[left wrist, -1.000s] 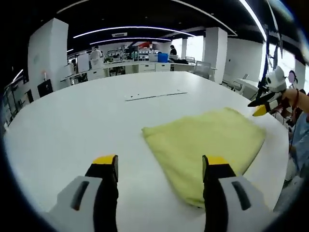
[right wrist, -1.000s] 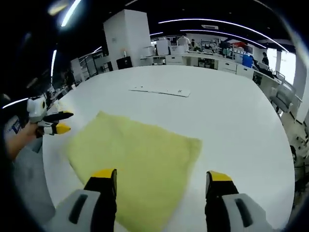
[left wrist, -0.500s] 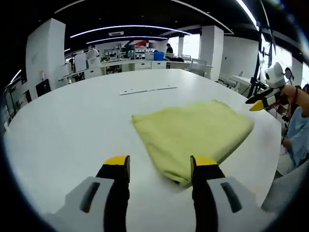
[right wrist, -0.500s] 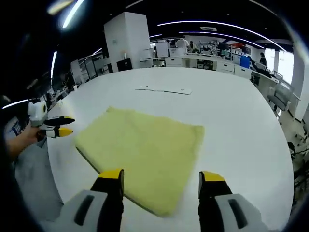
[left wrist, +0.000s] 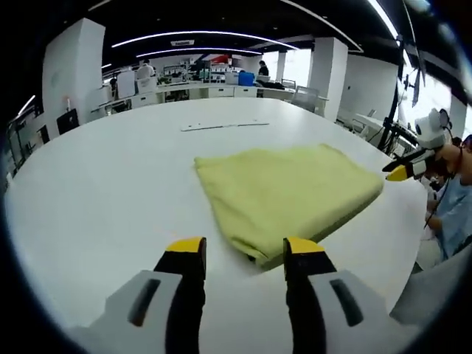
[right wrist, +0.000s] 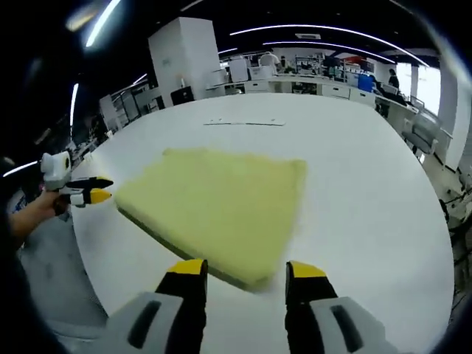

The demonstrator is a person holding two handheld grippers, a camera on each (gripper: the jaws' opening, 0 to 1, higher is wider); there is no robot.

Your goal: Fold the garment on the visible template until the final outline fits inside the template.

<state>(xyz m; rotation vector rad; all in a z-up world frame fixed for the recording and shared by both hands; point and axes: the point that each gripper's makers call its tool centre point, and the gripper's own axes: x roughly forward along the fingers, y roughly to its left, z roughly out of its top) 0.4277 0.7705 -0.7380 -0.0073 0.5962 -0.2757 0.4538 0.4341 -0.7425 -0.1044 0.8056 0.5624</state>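
- Garment (left wrist: 284, 195) first: a yellow cloth, folded into a flat, roughly four-sided pad, is seen lying on the white table (left wrist: 96, 184), toward the edge nearest the person.
- Left gripper (left wrist: 244, 251) is held low over the table, jaws spread with a clear gap between the yellow tips; nothing is pinched, and the garment's near corner is seen just beyond and between the tips.
- Right gripper (right wrist: 243, 270) is likewise parted and empty, with the thick folded edge of the garment (right wrist: 221, 199) lying just ahead of the tips.
- In the right gripper view, the left gripper (right wrist: 82, 190) is spotted at the far left, off the table edge, held by a hand (right wrist: 37, 206); its tips look close together there.
- In the left gripper view, the right gripper (left wrist: 413, 166) is caught at the right, beside the garment's far corner.
- A thin pale strip (left wrist: 225, 126) is noted lying on the table well beyond the garment.
- Desks and white pillars are seen behind.
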